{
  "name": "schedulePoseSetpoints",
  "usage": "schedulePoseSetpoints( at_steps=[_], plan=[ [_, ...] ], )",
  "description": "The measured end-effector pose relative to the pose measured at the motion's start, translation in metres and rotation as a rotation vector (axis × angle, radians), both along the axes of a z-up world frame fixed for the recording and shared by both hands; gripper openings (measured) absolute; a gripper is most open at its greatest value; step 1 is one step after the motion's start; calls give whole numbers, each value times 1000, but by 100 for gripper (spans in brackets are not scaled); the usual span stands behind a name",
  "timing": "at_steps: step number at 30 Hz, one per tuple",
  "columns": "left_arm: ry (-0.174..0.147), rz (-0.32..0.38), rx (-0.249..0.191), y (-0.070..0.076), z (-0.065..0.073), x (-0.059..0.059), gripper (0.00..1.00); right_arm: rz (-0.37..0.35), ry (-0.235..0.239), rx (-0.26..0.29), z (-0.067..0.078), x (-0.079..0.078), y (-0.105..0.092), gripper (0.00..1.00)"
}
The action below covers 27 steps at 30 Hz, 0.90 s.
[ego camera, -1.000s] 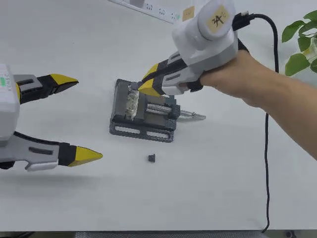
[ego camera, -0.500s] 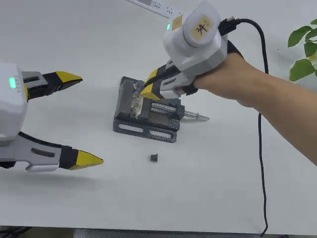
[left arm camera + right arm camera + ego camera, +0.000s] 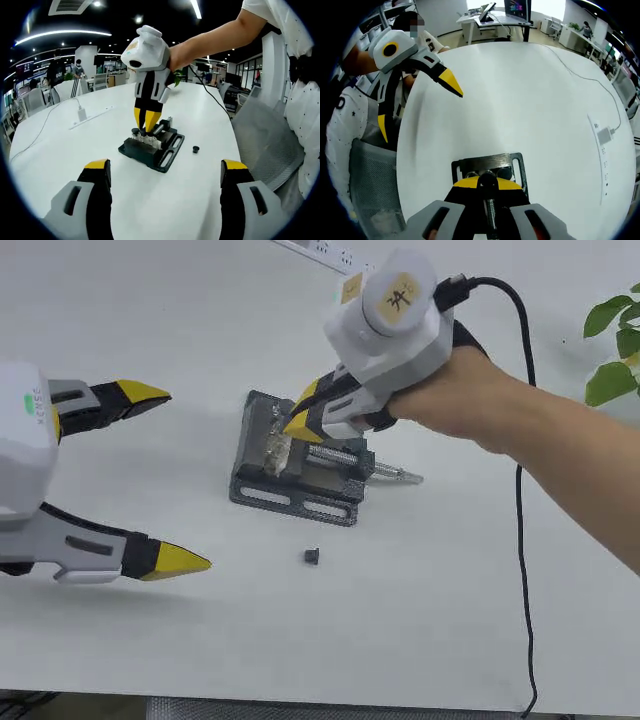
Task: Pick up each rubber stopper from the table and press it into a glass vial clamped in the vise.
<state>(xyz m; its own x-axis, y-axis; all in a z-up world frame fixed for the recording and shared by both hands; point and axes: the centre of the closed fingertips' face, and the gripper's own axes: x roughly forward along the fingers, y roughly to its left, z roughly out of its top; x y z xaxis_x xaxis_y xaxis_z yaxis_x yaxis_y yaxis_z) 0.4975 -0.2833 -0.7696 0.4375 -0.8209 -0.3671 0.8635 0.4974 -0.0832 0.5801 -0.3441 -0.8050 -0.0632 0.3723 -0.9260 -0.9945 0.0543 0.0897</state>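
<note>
Vise point(image 3: 296, 502): dark metal, standing on the white table point(image 3: 450, 620), with its screw handle sticking out on the person's right.
Vials point(image 3: 274, 452): clear glass, upright, clamped between the vise's jaws at the end away from the handle.
Right tool point(image 3: 290, 421): over the vise, yellow tips pressed nearly together. In the right gripper view they pinch what looks like a dark round stopper point(image 3: 487, 176).
Left tool point(image 3: 170, 478): jaws spread wide with nothing between them, well apart from the vise on the side away from the handle.
Key relation: the pinched stopper sits right at the top of a vial. The right tool reaches in from the handle side with its tips pointing down, so I judge the press should run straight down the vial's upright axis.
Loose stopper point(image 3: 312, 557): small and dark, lying on the table near the vise, off its slotted foot on the person's side and touching neither tool. The two tools look about equally near to it, and only the left one is free.
Hard to make out: the yellow tips hide the vial's mouth, so I cannot tell whether the pinched stopper is above it, touching it or partly in. The glass is too small and glary to count the vials. The left gripper view shows two dark caps at the vise's top.
</note>
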Motion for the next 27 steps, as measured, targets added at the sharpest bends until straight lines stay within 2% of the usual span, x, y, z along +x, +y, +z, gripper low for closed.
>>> schedulePoseSetpoints(
  at_steps=[14,27],
  plan=[
    [0,6,-17,0,1,0,90,1,3,-4,-1,-3,2,6],
    [6,10,-22,1,1,-1,88,9,8,-41,-2,-1,3,5]
  ],
)
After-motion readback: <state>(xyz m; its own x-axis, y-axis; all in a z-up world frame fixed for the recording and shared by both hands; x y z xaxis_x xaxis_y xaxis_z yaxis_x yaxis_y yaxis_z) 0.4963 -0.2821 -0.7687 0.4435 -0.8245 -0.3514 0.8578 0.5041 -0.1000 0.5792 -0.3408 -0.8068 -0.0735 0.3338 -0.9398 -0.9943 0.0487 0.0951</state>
